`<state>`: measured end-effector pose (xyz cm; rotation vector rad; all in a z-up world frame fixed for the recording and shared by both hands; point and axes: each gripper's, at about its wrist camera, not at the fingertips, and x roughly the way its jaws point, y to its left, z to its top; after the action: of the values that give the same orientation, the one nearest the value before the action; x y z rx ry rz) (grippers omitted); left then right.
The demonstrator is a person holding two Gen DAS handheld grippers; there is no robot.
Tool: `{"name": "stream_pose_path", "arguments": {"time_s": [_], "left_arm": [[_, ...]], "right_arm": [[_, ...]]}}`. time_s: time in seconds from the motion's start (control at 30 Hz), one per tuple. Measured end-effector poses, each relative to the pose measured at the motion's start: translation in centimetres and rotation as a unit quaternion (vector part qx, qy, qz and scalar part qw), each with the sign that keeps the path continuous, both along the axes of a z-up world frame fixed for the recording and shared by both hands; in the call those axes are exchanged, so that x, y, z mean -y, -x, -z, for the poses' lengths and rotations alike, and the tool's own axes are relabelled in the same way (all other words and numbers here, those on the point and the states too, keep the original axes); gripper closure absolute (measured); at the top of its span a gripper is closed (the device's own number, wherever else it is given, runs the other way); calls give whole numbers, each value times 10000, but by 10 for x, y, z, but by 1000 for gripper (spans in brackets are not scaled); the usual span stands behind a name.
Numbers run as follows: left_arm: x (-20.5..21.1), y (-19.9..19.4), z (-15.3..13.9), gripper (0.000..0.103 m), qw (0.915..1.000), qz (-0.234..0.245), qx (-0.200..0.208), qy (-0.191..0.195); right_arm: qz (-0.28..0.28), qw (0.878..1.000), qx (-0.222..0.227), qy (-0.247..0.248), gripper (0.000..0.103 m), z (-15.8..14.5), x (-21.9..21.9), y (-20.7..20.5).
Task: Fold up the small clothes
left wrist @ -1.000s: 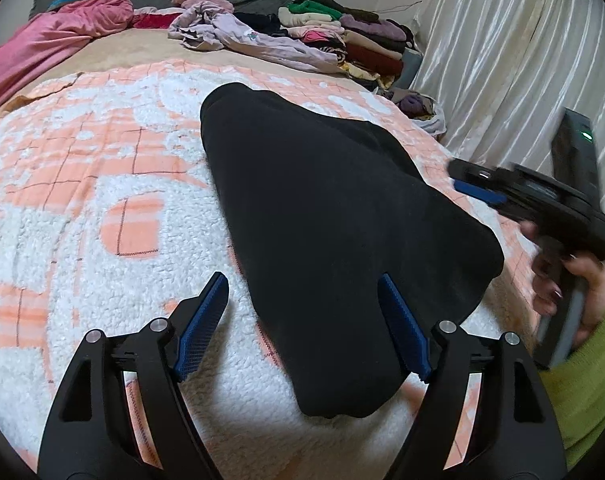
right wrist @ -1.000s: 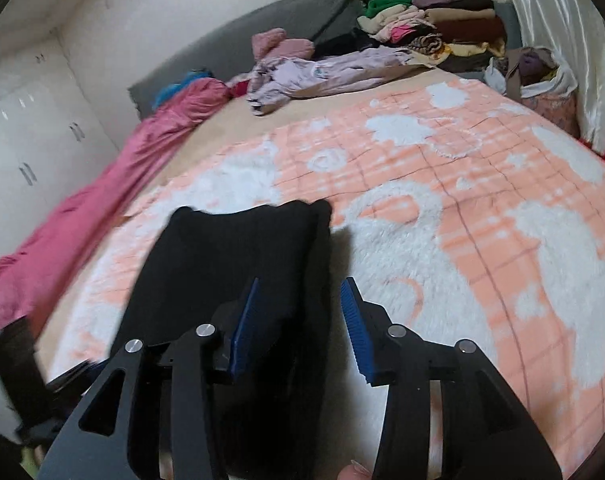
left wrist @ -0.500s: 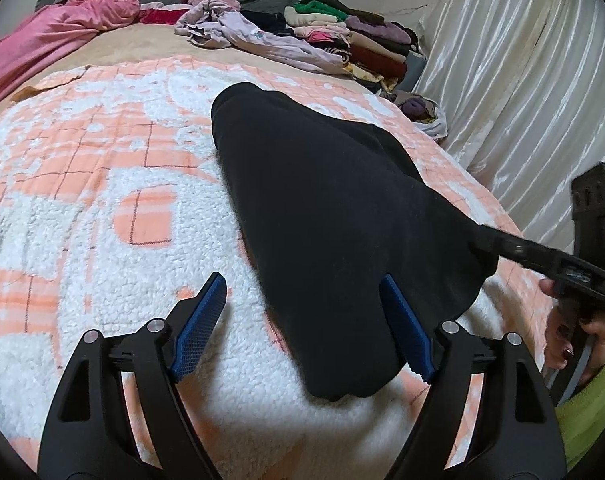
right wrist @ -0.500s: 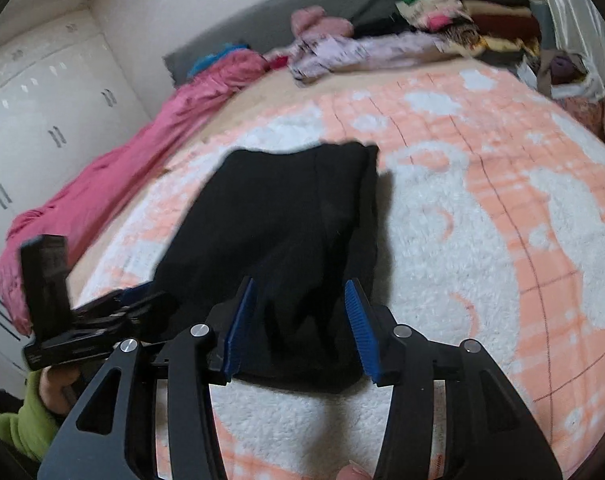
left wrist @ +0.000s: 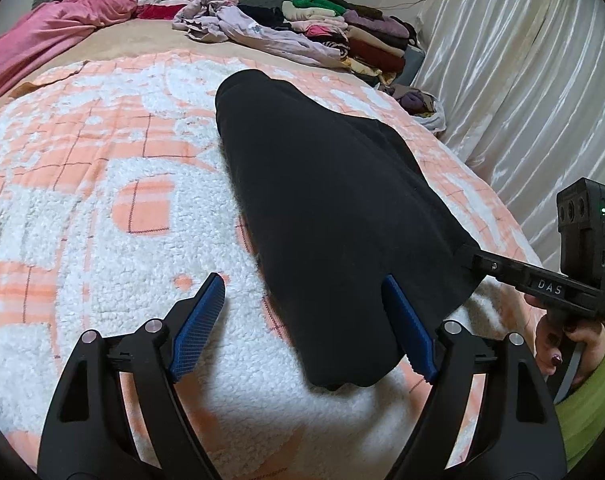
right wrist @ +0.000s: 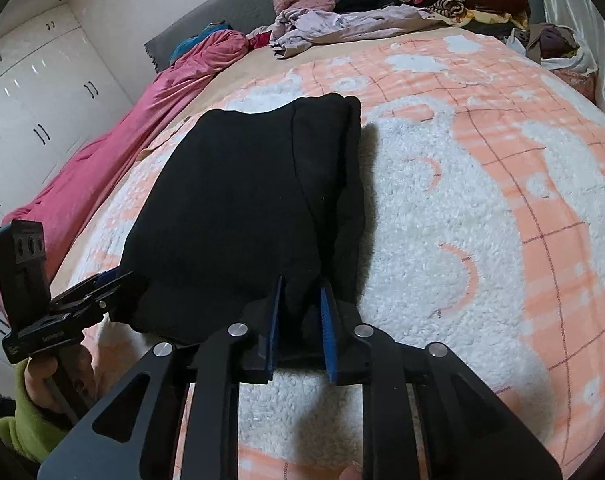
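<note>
1. Since half a second ago, our right gripper (right wrist: pixel 300 312) has clenched onto the black garment (left wrist: pixel 334 216).
2. It lies mid-frame on the fleece blanket (left wrist: pixel 82 208), long axis running from lower right toward upper centre.
3. Our left gripper (left wrist: pixel 304 320) hangs released; we judge it must grasp the near corner next.

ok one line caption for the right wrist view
Right gripper pinches the near edge of a folded black garment on the fleece blanket.

The letters "DAS" stand in white on the side of the right gripper (left wrist: pixel 468 258), behind its fingers. Small lettering on the left gripper (right wrist: pixel 116 280) is too blurred to read.
</note>
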<state>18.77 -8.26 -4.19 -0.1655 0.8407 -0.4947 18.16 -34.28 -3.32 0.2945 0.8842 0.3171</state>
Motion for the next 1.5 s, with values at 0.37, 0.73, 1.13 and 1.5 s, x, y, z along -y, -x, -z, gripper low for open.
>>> {"name": "stream_pose_path", "arguments": {"time_s": [0.37, 0.73, 1.13, 1.5], "left_arm": [[0, 3, -2, 28, 10000, -38, 37, -82], [-2, 4, -4, 22, 9998, -132, 75, -127], [-10, -2, -3, 15, 9995, -309, 8, -55], [-13, -7, -4, 11, 9993, -387, -10, 16]], "right_arm": [[269, 9991, 57, 309, 56, -3, -1, 5], [322, 9986, 47, 426, 41, -2, -6, 3], [58, 9996, 256, 104, 16, -24, -4, -37], [81, 9994, -193, 275, 18, 18, -6, -71]]}}
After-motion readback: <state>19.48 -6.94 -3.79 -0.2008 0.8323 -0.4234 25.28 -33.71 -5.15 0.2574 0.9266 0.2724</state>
